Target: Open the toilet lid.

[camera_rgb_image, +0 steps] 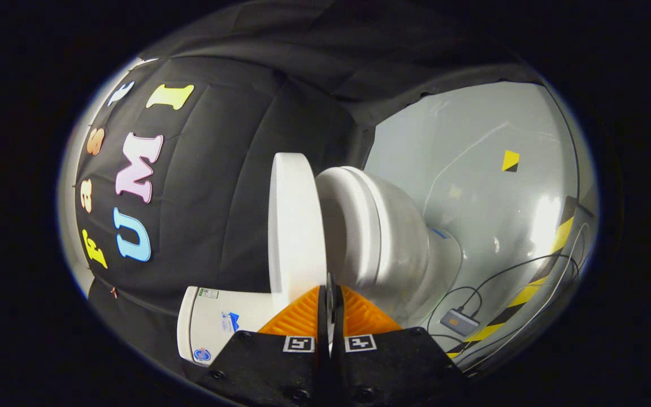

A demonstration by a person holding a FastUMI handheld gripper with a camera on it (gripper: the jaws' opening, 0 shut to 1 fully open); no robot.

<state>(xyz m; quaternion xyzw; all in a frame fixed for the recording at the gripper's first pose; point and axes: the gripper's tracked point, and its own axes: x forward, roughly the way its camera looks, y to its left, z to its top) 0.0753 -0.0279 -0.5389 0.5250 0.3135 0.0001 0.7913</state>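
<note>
Gripper view, rolled sideways, catalogued left to right.

Tank [212,330]: white, labelled, just beside your tongs and touching the lid's hinge end.

Toilet lid [296,226]: white slab, already swung well clear of the seat, standing just ahead of the fingertips. Judged rigid, smooth, slippery, moderately heavy; hold it at the free rim, far from the hinge.

Tongs [330,305]: clenched, fingers nearly touching, with something thin and dark between them; you cannot tell whether they bite the lid's edge.

Seat and bowl [382,237]: white, glossy, beyond the lid.

Floor [489,186]: pale, carrying striped tape, cables and a small box [459,322].
</note>
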